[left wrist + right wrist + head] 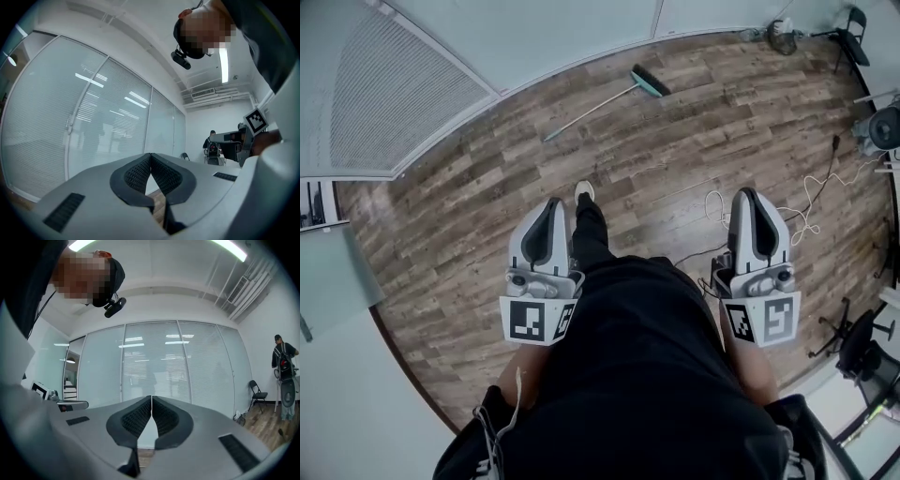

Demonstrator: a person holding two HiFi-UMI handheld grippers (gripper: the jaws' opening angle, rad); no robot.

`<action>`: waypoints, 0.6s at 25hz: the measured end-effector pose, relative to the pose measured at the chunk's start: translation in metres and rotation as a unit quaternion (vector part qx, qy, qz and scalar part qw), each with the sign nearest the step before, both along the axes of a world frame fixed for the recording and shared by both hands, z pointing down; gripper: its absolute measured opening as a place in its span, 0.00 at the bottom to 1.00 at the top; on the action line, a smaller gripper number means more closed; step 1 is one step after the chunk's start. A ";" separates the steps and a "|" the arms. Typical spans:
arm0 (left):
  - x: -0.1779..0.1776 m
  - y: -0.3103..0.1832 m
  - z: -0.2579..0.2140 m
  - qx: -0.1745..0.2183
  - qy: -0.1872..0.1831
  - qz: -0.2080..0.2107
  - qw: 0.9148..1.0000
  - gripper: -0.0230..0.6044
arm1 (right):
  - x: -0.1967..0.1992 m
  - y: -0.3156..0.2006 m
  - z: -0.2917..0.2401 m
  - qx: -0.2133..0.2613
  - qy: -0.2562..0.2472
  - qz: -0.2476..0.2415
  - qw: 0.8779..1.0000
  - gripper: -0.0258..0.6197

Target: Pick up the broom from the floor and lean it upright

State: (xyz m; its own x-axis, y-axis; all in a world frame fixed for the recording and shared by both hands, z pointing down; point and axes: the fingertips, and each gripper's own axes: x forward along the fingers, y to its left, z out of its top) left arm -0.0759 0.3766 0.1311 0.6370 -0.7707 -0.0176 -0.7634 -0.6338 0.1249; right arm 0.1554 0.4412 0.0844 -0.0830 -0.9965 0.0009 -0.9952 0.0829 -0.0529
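Observation:
The broom (609, 98) lies flat on the wood floor far ahead of me, near the glass wall, its teal head (650, 82) to the right and its pale handle running down-left. My left gripper (549, 208) and right gripper (751, 197) are held level at waist height on either side of my body, well short of the broom. In the left gripper view the left gripper (150, 155) has its tips meeting with nothing between them. The right gripper (151, 398) likewise shows its tips touching and empty. Neither gripper view shows the broom.
A glass partition with blinds (403, 84) runs along the far side of the floor. Cables (806, 202) lie on the floor at the right, near an office chair base (858, 342). A folding chair (853, 33) stands at the far right. Another person (284, 376) stands near it.

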 end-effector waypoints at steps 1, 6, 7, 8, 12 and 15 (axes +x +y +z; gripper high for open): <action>-0.002 -0.016 -0.005 0.001 -0.003 -0.002 1.000 0.07 | -0.001 -0.017 -0.003 -0.002 -0.003 -0.008 1.000 0.07; -0.014 -0.076 -0.011 -0.014 0.004 -0.003 1.000 0.07 | -0.008 -0.091 -0.017 0.005 -0.013 -0.020 1.000 0.07; -0.018 -0.086 -0.007 -0.020 -0.001 -0.007 1.000 0.07 | -0.010 -0.103 -0.016 0.004 -0.012 -0.020 1.000 0.07; -0.021 -0.095 -0.003 -0.027 -0.006 -0.011 1.000 0.07 | -0.014 -0.114 -0.013 0.001 -0.012 -0.021 1.000 0.07; -0.028 -0.124 0.001 -0.040 -0.015 -0.018 0.999 0.07 | -0.034 -0.148 -0.002 -0.010 -0.020 -0.045 0.999 0.07; -0.028 -0.144 -0.002 -0.045 -0.009 -0.017 0.999 0.07 | -0.054 -0.171 0.010 -0.036 -0.014 -0.079 0.996 0.07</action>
State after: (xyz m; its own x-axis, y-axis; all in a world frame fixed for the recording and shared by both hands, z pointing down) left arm -0.1042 0.2322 0.1296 0.6108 -0.7893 0.0633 -0.7863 -0.5951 0.1664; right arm 0.1013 0.2704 0.0940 -0.2408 -0.9683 0.0670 -0.9678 0.2342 -0.0923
